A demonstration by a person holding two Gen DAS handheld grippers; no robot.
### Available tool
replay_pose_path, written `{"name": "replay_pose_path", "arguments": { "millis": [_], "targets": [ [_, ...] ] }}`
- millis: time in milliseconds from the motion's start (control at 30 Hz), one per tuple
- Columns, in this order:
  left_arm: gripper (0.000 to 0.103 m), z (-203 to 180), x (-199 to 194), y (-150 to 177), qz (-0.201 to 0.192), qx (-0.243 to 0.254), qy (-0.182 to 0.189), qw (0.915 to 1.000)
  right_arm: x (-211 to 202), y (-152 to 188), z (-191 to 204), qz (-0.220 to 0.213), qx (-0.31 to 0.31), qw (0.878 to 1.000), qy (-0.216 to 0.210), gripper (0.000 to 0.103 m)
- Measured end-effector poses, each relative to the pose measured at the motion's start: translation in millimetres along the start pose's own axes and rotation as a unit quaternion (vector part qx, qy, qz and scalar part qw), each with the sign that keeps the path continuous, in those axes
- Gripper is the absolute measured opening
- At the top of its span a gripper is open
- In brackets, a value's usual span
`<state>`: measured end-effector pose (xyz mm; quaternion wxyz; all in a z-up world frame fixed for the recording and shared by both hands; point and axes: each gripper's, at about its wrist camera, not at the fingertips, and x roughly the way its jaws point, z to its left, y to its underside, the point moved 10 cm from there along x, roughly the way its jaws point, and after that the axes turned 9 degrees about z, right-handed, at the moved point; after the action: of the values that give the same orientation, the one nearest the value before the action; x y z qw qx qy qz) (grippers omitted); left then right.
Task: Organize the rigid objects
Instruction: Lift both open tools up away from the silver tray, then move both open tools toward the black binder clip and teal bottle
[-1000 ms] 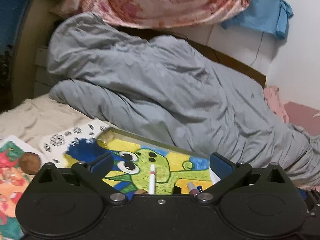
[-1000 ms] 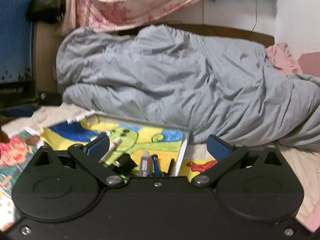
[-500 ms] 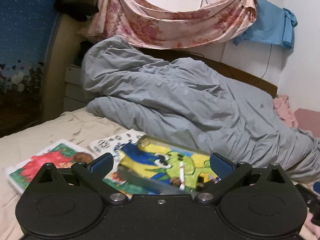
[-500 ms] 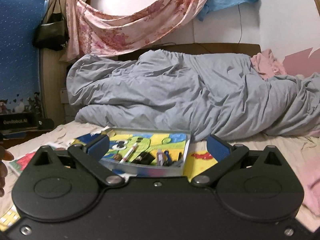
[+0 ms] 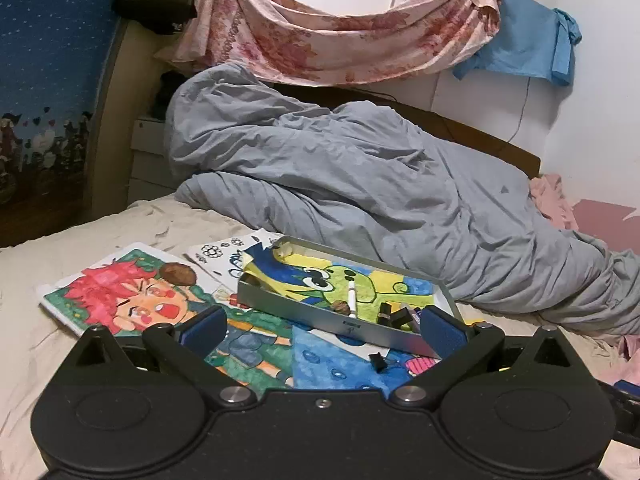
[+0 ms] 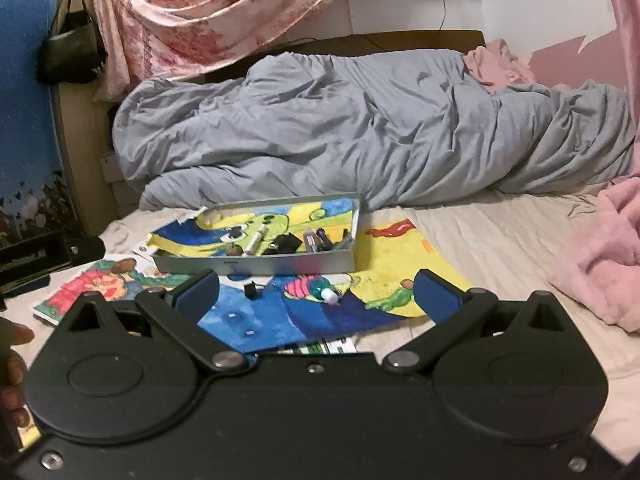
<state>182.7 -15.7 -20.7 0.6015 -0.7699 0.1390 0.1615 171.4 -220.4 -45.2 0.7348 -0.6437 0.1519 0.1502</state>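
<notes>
While both grippers hung back over the bed, nothing was being held: the left gripper point(image 5: 322, 330) had its jaws spread wide and empty, and the right gripper point(image 6: 316, 292) was the same.

Most of the rigid bits already sat in the tin point(image 6: 256, 266) in the middle of each frame: a marker point(image 5: 352, 298), a nut point(image 5: 341, 306), some dark bits and pens piled at its right end. What looked left to do were the strays lying on the drawings: a small black clip point(image 6: 251, 290) just below the tin's front wall, a little bottle point(image 6: 326, 293) with a white cap right of the clip, and a brown nut point(image 5: 179, 273) out on the red-haired picture in the left-centre of the left view.

My guess is the clip or bottle goes next. Both sat between the right jaws and close in front of them, so the right hand seemed nearer. The bottle's long axis ran roughly left-right across the frame, along the jaw gap, so I'd say the wrist would need a twist to pinch it across its width. The clip also showed low centre in the left view.
</notes>
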Motion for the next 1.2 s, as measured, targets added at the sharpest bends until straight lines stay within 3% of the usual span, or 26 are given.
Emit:
{"name": "replay_pose_path", "arguments": {
  "millis": [400, 1200],
  "targets": [
    [0.102, 1.3, -3.1, 25.5, 0.017, 0.05, -0.03, 0.9982, 31.0, 9.8, 25.6, 0.045, -0.051, 0.998, 0.008, 0.102],
    [0.102, -0.4, -1.3, 32.7, 0.016, 0.068, -0.032, 0.997, 32.6, 13.5, 21.9, 0.056, -0.031, 0.998, 0.008, 0.102]
  ]
}}
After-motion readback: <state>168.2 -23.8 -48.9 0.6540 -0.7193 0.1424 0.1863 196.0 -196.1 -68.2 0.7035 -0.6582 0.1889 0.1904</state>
